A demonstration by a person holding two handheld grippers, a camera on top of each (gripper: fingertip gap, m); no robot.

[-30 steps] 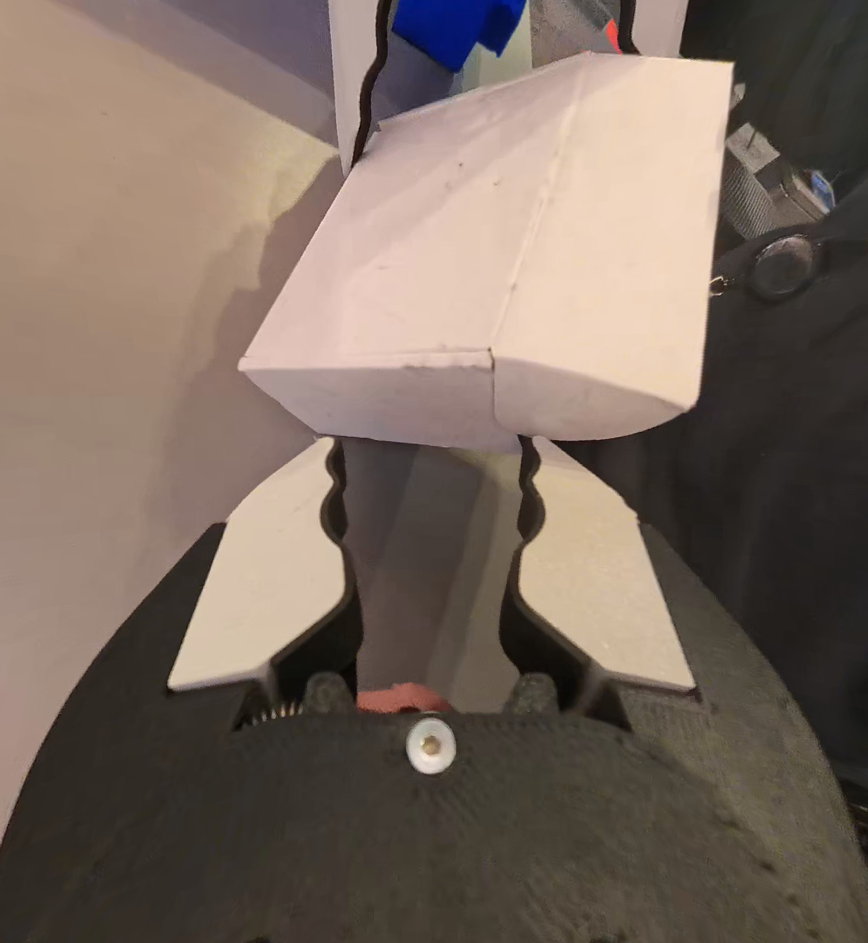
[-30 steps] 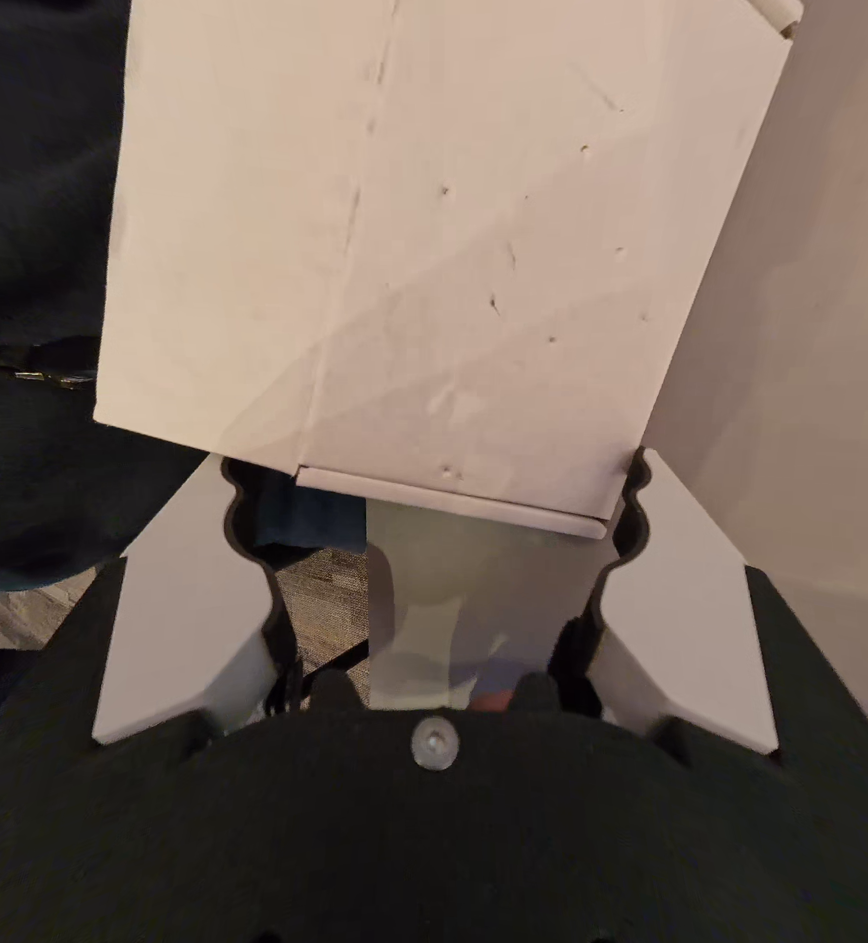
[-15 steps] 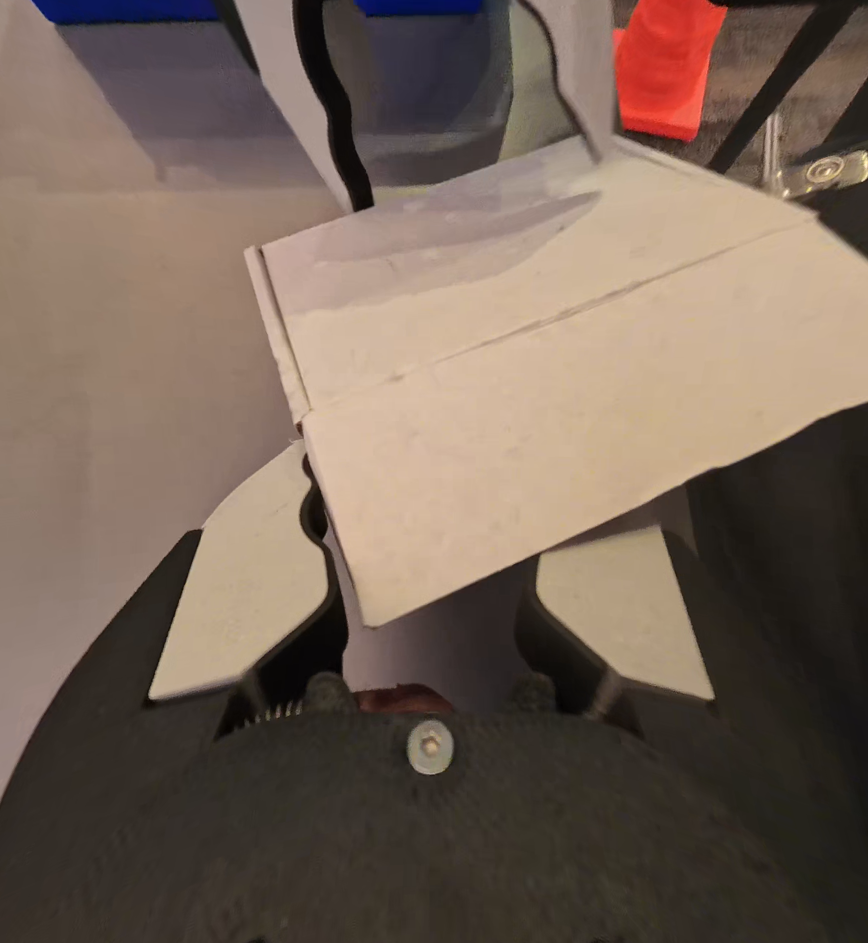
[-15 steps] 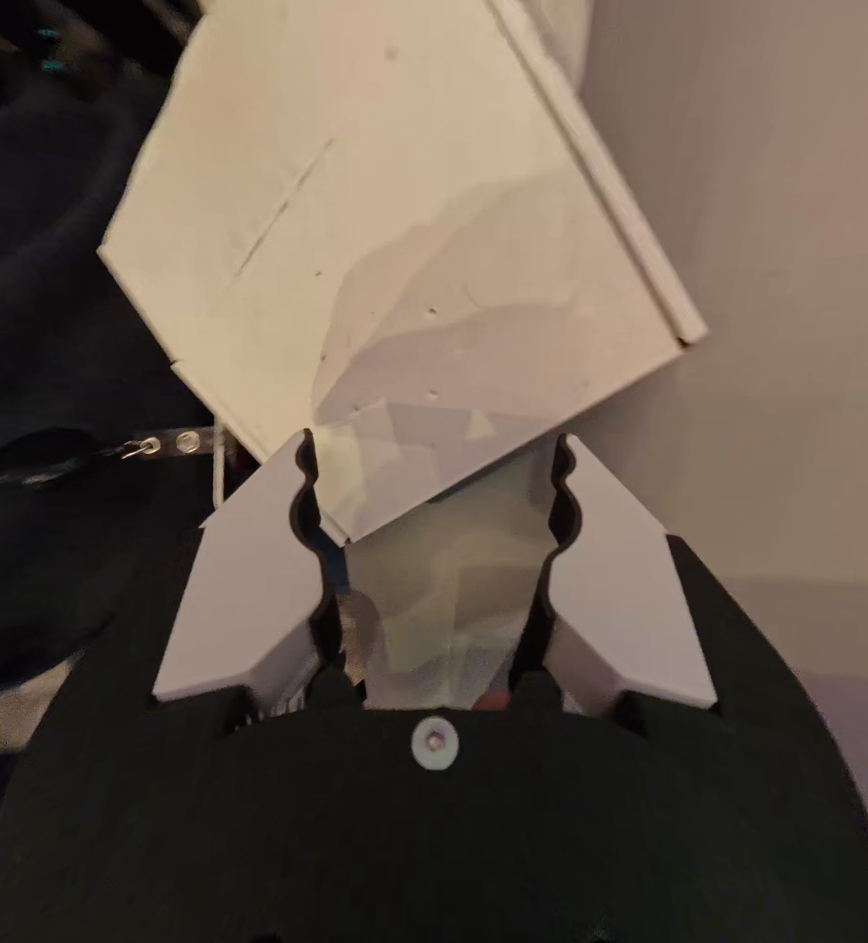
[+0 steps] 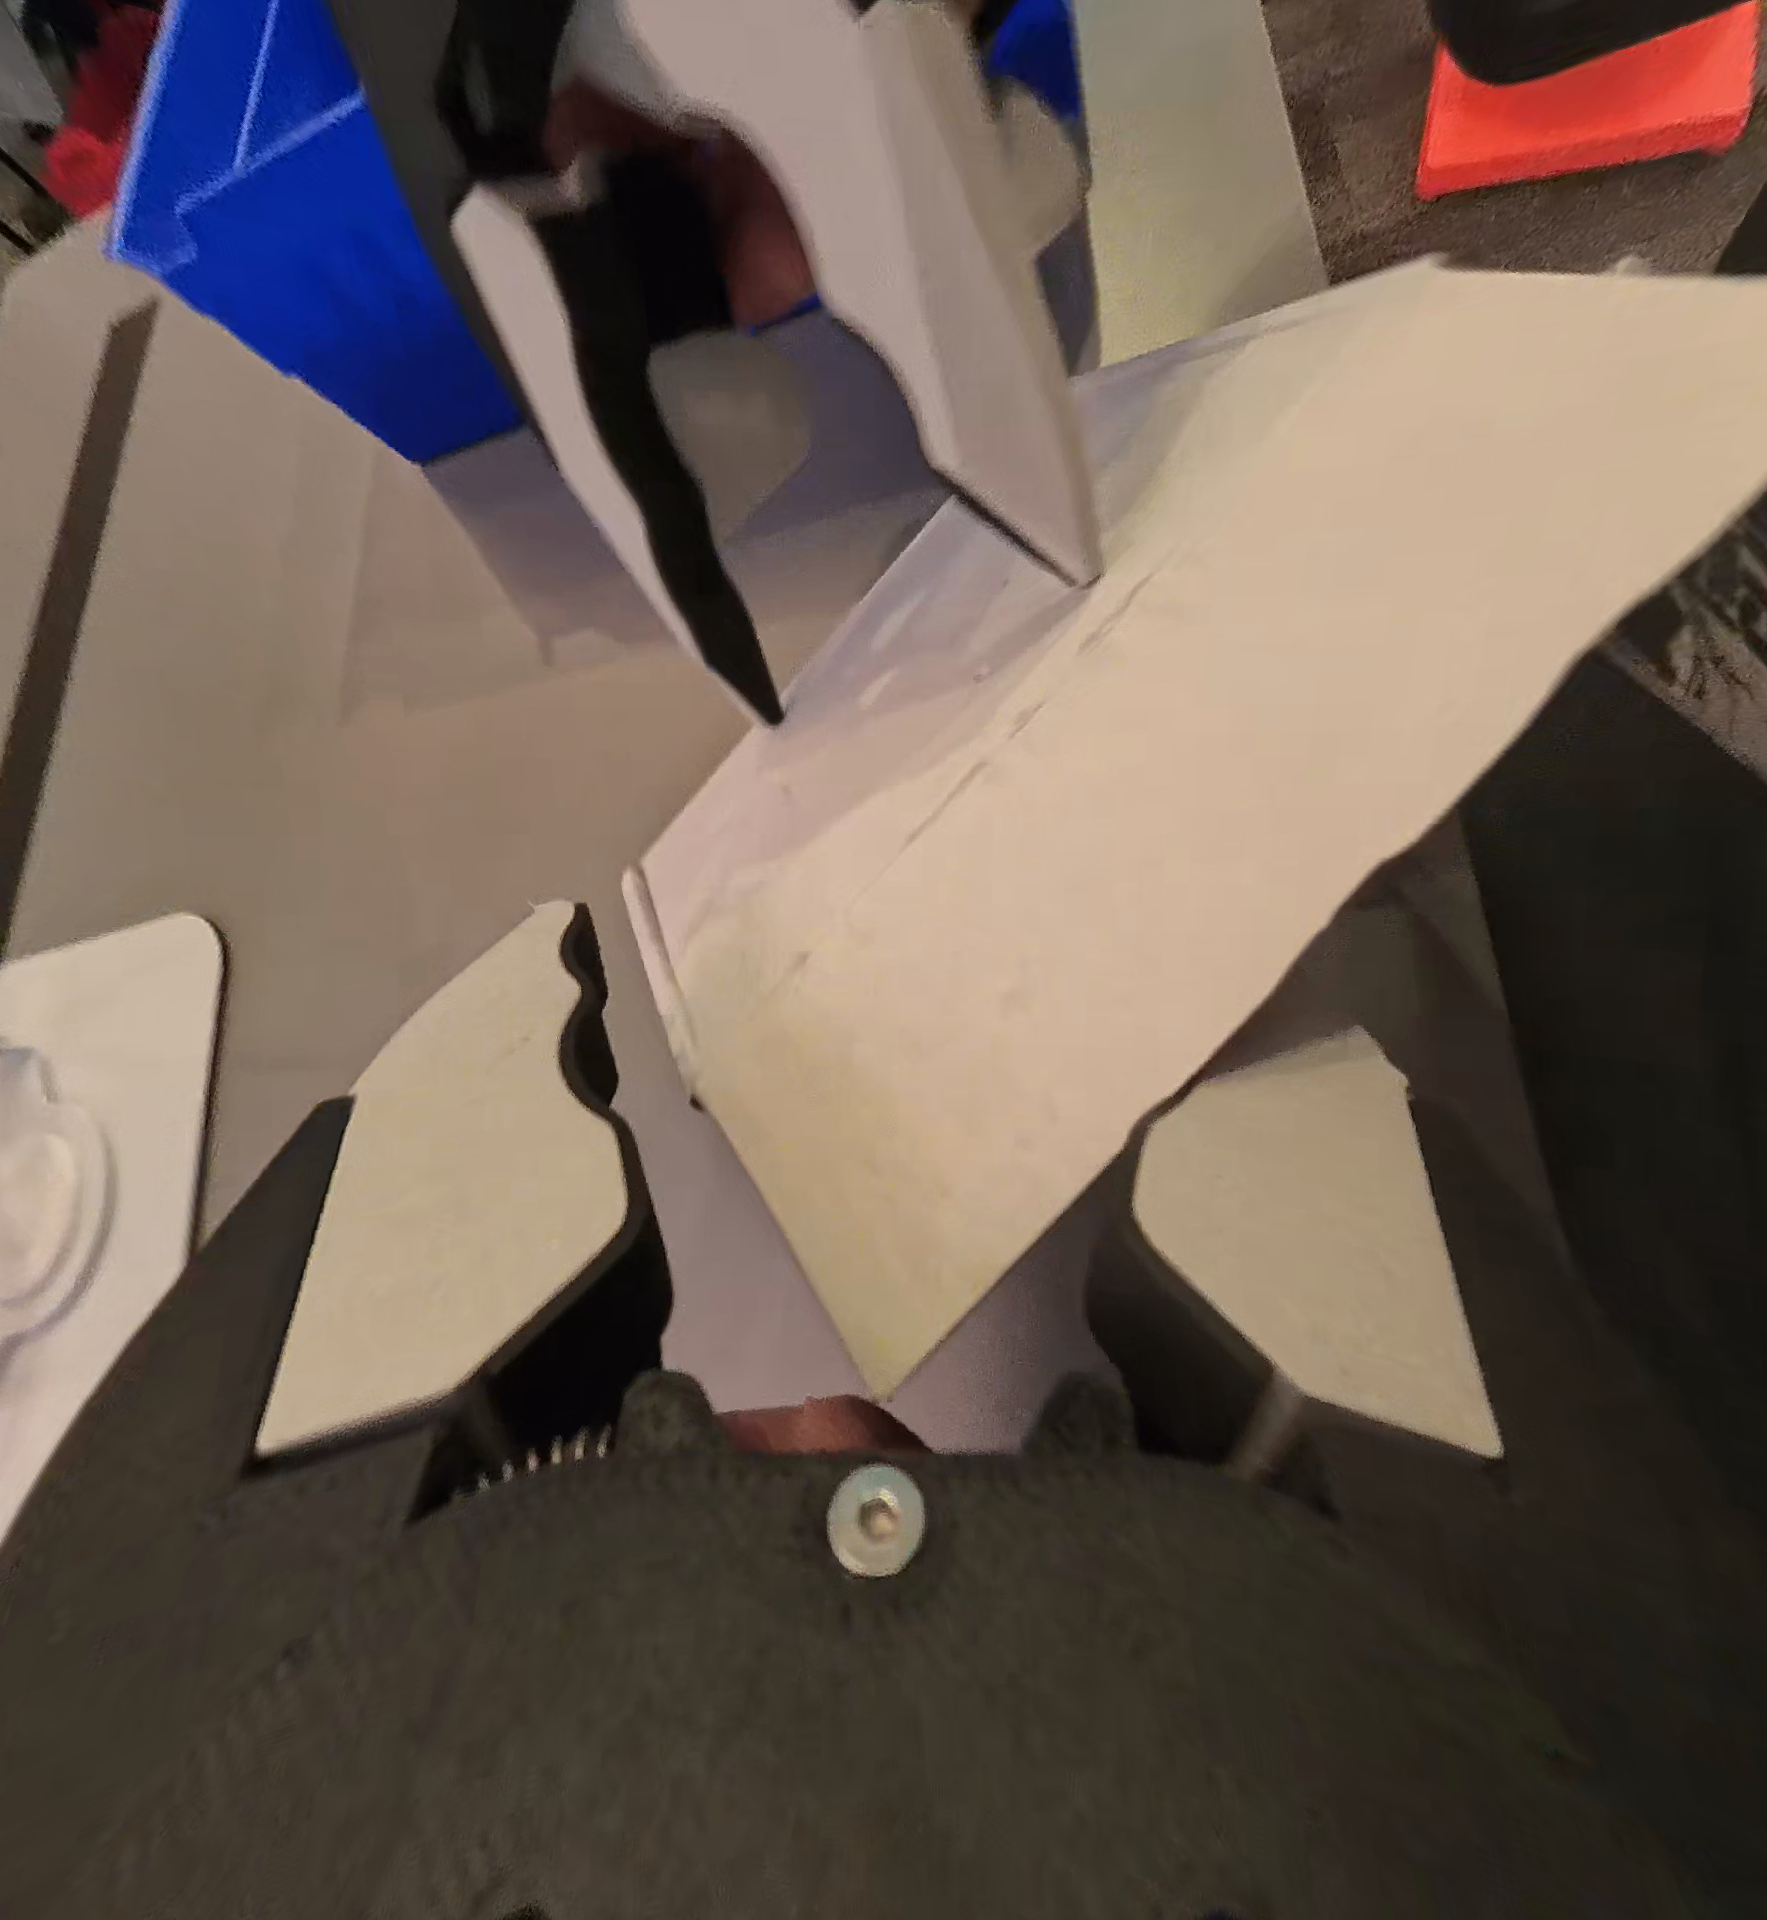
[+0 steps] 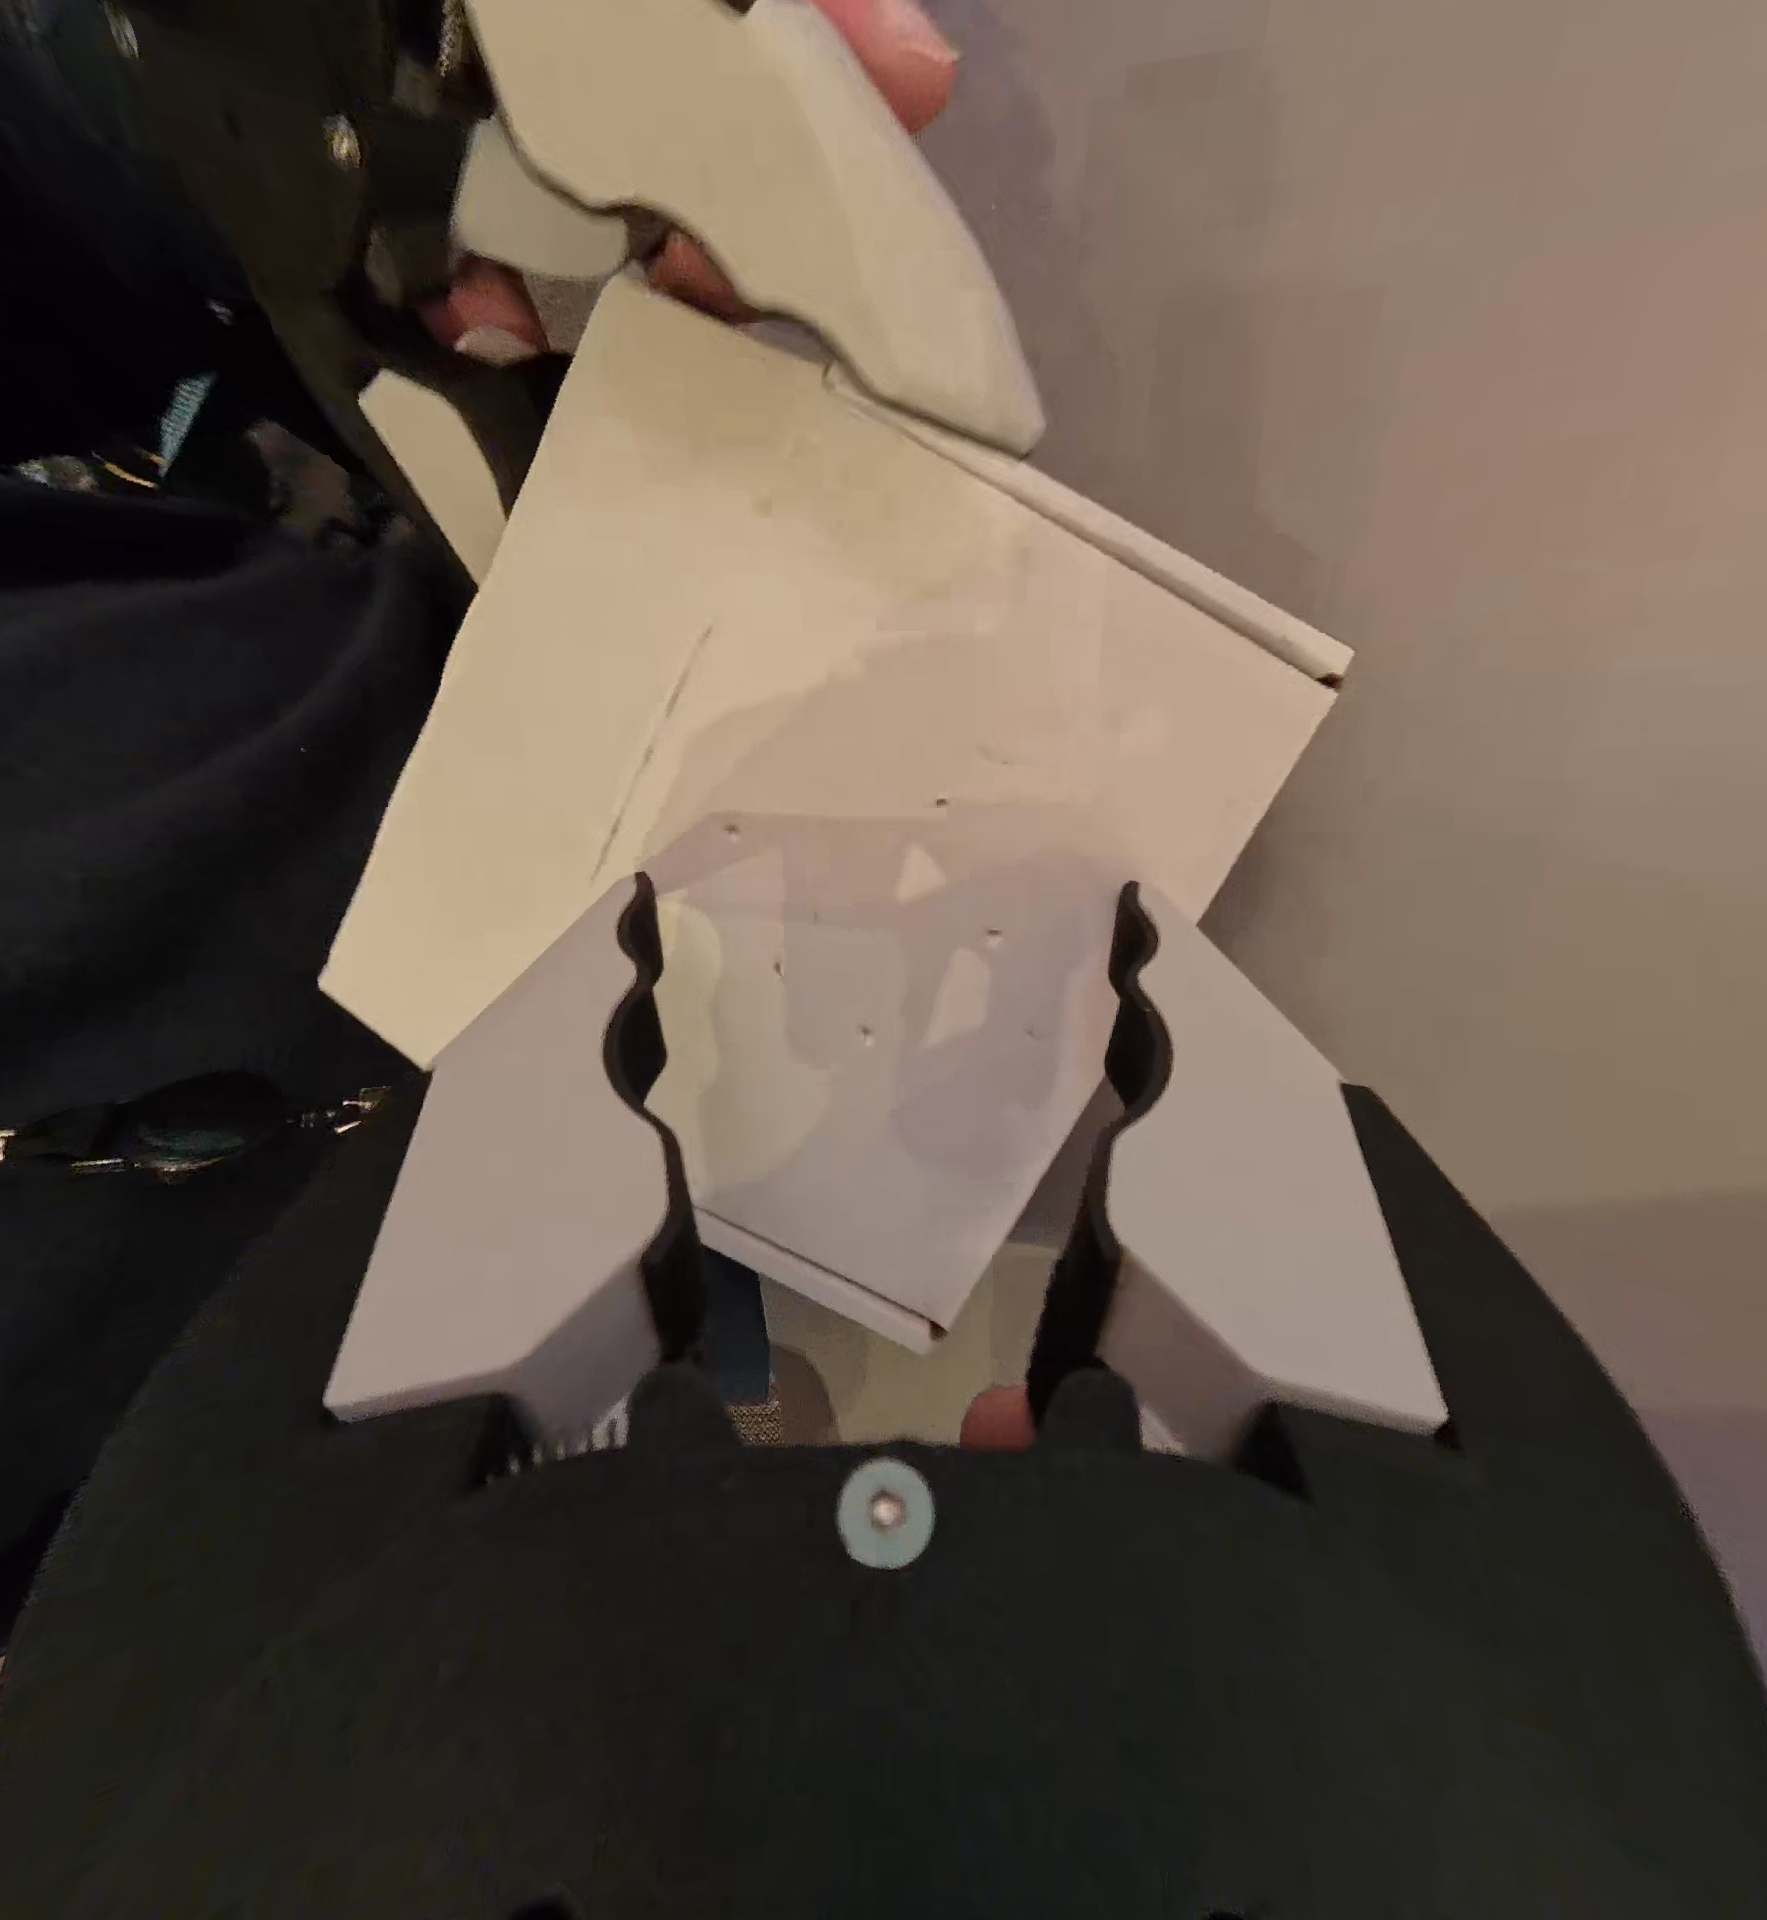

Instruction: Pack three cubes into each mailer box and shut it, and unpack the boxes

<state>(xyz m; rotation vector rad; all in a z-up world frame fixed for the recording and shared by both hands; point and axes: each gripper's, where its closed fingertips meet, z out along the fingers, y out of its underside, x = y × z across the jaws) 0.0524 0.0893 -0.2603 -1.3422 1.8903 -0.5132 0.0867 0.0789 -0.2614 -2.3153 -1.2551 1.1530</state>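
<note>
Left wrist view shows the closed white mailer box (image 5: 1118,831) tilted between the spread left gripper (image 5: 962,1039) and right gripper (image 6: 884,997), also spread. Its contents are hidden; a blue bin (image 5: 287,239) sits beyond.

No readable writing is showing anywhere in either view. The white mailer box (image 5: 1118,831) is showing only plain, unmarked card.
</note>
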